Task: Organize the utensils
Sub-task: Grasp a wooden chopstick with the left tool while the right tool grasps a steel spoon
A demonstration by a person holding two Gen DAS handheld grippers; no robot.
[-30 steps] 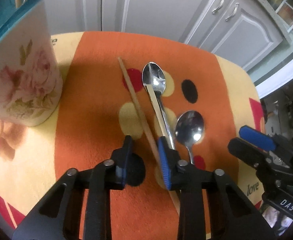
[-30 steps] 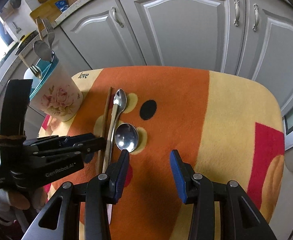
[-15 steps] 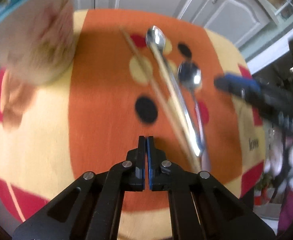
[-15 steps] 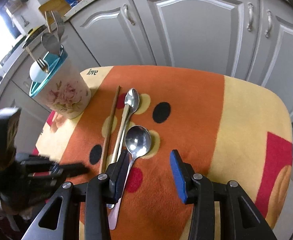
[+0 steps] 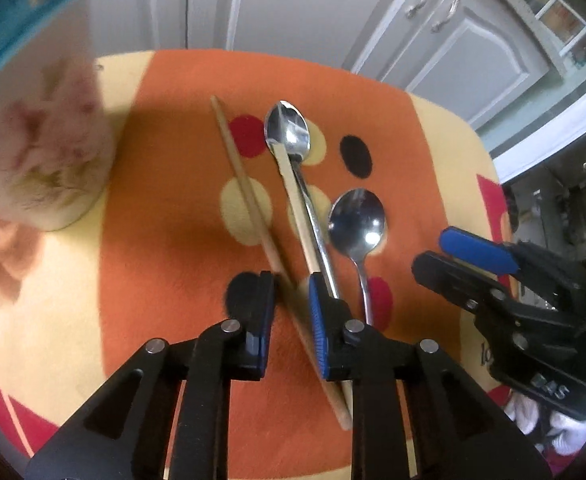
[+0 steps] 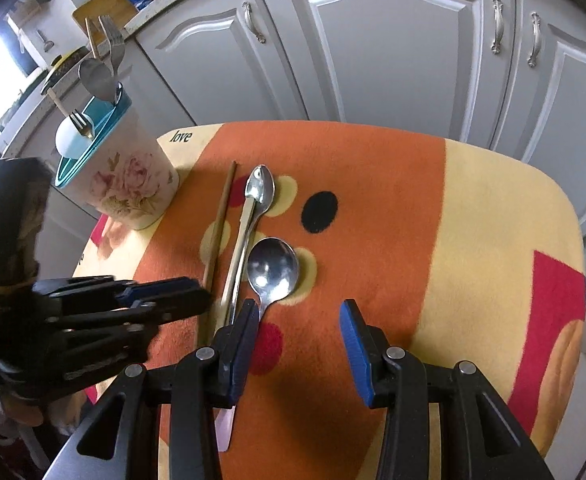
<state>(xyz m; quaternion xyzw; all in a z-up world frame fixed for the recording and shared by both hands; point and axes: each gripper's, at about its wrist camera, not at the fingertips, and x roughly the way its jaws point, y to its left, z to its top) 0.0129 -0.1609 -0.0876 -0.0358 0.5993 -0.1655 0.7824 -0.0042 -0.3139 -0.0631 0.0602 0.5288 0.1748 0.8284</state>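
The left tongs (image 5: 291,312) are hovering low over the near end of a brown chopstick (image 5: 249,196), which is lying on the orange-and-cream cloth (image 5: 165,184) covering the worktop. Their jaws have just been opening and are now standing narrowly apart, with the chopstick running between the pads but not pinched, as far as I can tell. Just to the right of it a pale chopstick (image 5: 293,188) is lying with its far tip resting in the bowl of a long spoon (image 5: 289,132), and both are passing beside the left tongs' blue pad. A rounder spoon (image 5: 357,220) is lying just right of those, bowl up, its handle pointing back toward the tongs. The right tongs (image 6: 299,340) are hanging above the cloth with their jaws moderately wide and nothing between them; the round spoon's handle is running down beside their left finger (image 6: 241,344). At the far left corner of the cloth a floral holder (image 6: 127,184) with a teal rim is standing upright, well apart from the loose pieces, and forks and a spoon are already sticking up out of it. Grey cupboard doors (image 6: 393,48) are filling the background behind the worktop.
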